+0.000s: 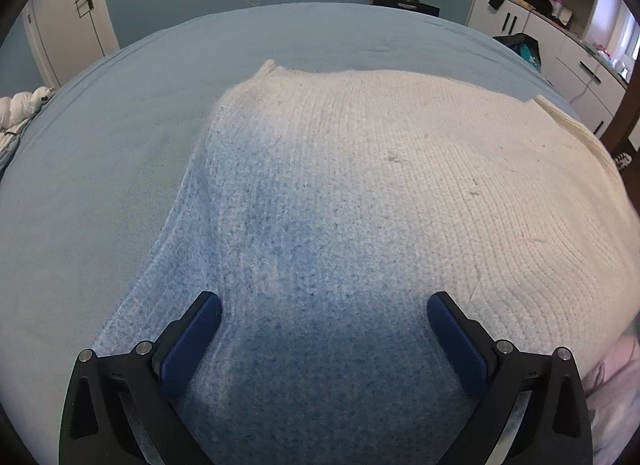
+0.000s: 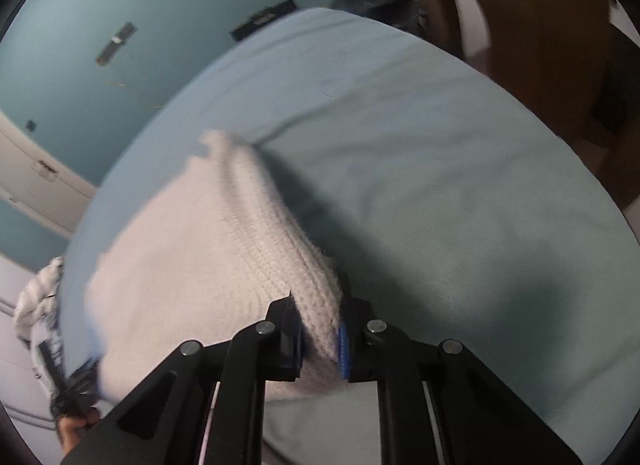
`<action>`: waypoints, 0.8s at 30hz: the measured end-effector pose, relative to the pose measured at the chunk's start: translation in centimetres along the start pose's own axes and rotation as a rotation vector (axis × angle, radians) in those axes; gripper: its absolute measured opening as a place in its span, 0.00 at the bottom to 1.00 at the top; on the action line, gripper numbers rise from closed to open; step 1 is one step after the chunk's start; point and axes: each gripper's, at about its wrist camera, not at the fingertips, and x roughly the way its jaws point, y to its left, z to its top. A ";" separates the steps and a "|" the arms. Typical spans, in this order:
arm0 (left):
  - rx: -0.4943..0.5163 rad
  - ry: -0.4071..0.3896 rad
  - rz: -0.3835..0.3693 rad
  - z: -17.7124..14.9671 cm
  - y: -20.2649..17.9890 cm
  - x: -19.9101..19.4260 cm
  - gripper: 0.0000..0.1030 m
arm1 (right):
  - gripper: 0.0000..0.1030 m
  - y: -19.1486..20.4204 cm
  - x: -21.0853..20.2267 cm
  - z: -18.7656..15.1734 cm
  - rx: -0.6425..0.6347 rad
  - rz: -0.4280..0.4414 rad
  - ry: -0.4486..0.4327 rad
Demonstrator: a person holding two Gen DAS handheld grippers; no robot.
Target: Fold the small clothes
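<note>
Sweater [image 2: 192, 265] edge sits clamped in the right gripper [image 2: 322, 339] at 6 o'clock, while the left gripper [image 1: 324, 317] hovers spread wide above the knit.

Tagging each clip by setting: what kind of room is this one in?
Most likely a bedroom. A cream knit sweater lies on a wide bed with a pale blue sheet; white cabinets with clutter on top line one wall, and a white door stands in the teal wall.
</note>
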 end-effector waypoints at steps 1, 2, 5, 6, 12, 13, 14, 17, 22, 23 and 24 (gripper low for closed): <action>0.004 -0.005 0.001 -0.4 0.1 -0.3 1.00 | 0.08 0.0 1.1 -0.5 -0.016 -0.022 0.024; 0.005 -0.008 0.001 -0.6 0.1 -0.4 1.00 | 0.09 0.0 2.1 -1.1 -0.031 -0.030 0.035; 0.001 -0.008 -0.005 -0.8 0.2 -0.3 1.00 | 0.26 -1.8 1.5 -1.0 0.012 0.022 0.043; 0.002 -0.009 -0.005 -0.9 0.2 -0.3 1.00 | 0.46 -2.3 0.7 -0.5 0.055 0.036 0.039; 0.003 -0.029 0.008 -0.9 0.1 -0.1 1.00 | 0.57 1.1 -1.5 6.9 -0.022 0.053 0.013; 0.004 -0.031 0.009 -0.9 0.1 -0.1 1.00 | 0.57 2.5 -0.7 8.4 -0.046 0.062 0.038; 0.004 -0.033 0.008 -0.9 0.1 -0.1 1.00 | 0.57 3.7 0.4 9.5 -0.062 0.071 0.059; 0.005 -0.038 0.002 -1.0 0.2 0.0 1.00 | 0.57 7.5 3.8 11.8 -0.119 0.016 0.101; 0.005 -0.041 -0.001 -1.1 0.2 0.0 1.00 | 0.57 12.4 9.6 14.3 -0.158 -0.025 0.169; 0.005 -0.042 -0.003 -1.0 0.3 0.0 1.00 | 0.57 13.0 10.4 14.4 -0.168 -0.030 0.184; 0.006 -0.043 -0.003 -1.0 0.3 0.0 1.00 | 0.56 13.6 11.2 14.2 -0.181 -0.038 0.194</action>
